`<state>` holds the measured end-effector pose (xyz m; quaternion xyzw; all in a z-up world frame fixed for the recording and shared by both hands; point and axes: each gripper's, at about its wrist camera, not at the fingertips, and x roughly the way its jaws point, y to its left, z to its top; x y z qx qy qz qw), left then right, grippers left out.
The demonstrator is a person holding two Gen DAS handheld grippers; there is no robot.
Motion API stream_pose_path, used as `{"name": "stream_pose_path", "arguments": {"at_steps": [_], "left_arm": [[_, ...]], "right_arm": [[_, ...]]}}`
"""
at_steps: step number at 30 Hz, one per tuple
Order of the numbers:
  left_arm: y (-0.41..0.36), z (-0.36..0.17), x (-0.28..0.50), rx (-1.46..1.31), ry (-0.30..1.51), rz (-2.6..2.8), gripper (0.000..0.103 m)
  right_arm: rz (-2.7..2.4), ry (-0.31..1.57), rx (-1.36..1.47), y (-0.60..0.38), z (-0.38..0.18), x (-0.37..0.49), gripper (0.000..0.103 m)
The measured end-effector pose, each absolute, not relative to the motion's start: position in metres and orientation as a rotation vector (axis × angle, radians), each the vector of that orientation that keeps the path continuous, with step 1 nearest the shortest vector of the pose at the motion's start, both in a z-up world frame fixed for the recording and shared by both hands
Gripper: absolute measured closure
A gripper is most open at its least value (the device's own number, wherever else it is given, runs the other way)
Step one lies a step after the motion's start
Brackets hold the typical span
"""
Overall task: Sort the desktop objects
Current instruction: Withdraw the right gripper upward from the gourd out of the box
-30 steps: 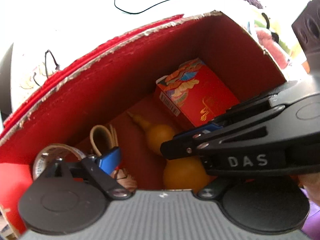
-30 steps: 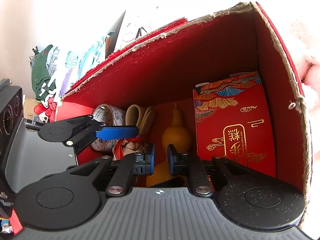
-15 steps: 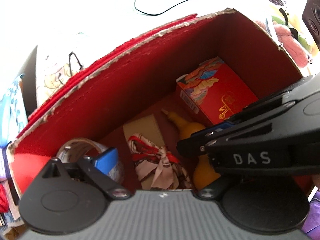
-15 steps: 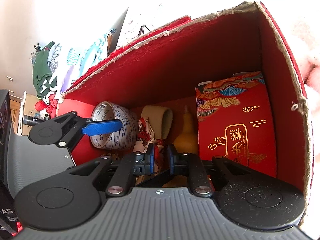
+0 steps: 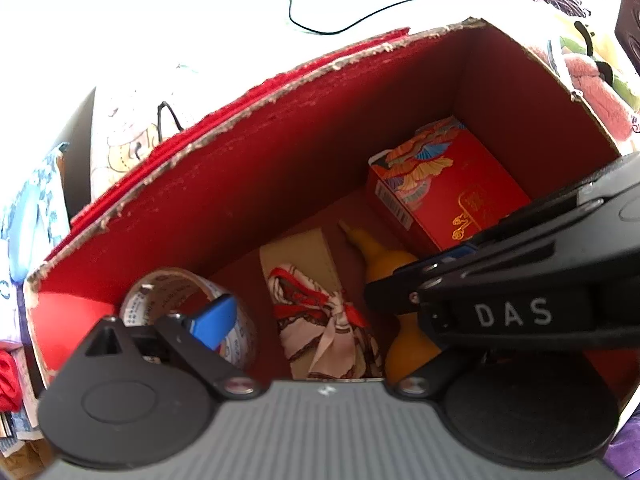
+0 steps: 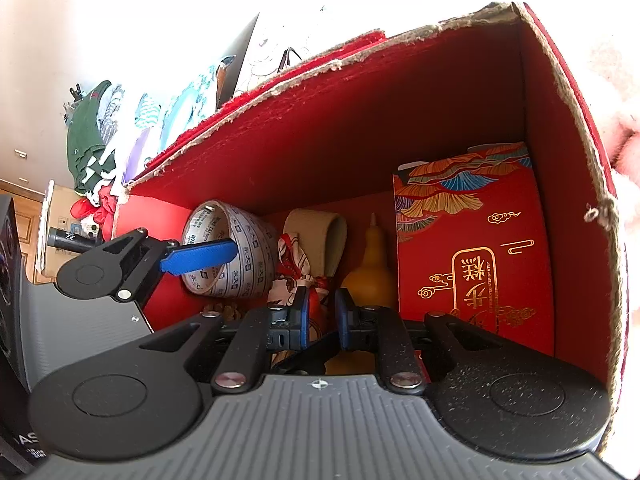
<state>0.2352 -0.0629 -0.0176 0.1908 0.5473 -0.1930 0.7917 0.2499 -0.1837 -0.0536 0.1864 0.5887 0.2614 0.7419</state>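
Cardboard box with red lining and ragged torn rim fills both of my wrist views, and everything sorted so far sits on its floor. From my left wrist camera I read the row left to right: roll of printed packing tape, beige band tied with a red-and-cream patterned scarf, yellow-orange gourd-shaped ornament, then the red gift carton with gold lettering and fan pattern standing in the far right corner against the wall. Tape roll leans just beside the band; gourd lies between the band and the carton, close to both. My left gripper hangs over the tape roll end of the box, one blue-padded finger showing, jaws spread wide and holding nothing; I can't tell if the pad touches the roll. My right gripper sits low over the scarf bundle and gourd, its two blue pads drawn near each other with a narrow gap showing, nothing clearly pinched between them. In the left view that right gripper crosses in front as a black body marked DAS, covering part of the gourd. Outside the box: black cable on the bright white surface beyond the rim, pink plush toy off the right side.
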Motion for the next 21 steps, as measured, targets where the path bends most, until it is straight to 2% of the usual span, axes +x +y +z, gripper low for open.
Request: {"name": "stream_pose_path", "arguments": {"at_steps": [21], "left_arm": [[-0.061, -0.022, 0.246, 0.447, 1.159, -0.368, 0.002]], "right_arm": [[0.567, 1.293, 0.402, -0.183, -0.054, 0.252, 0.084]]}}
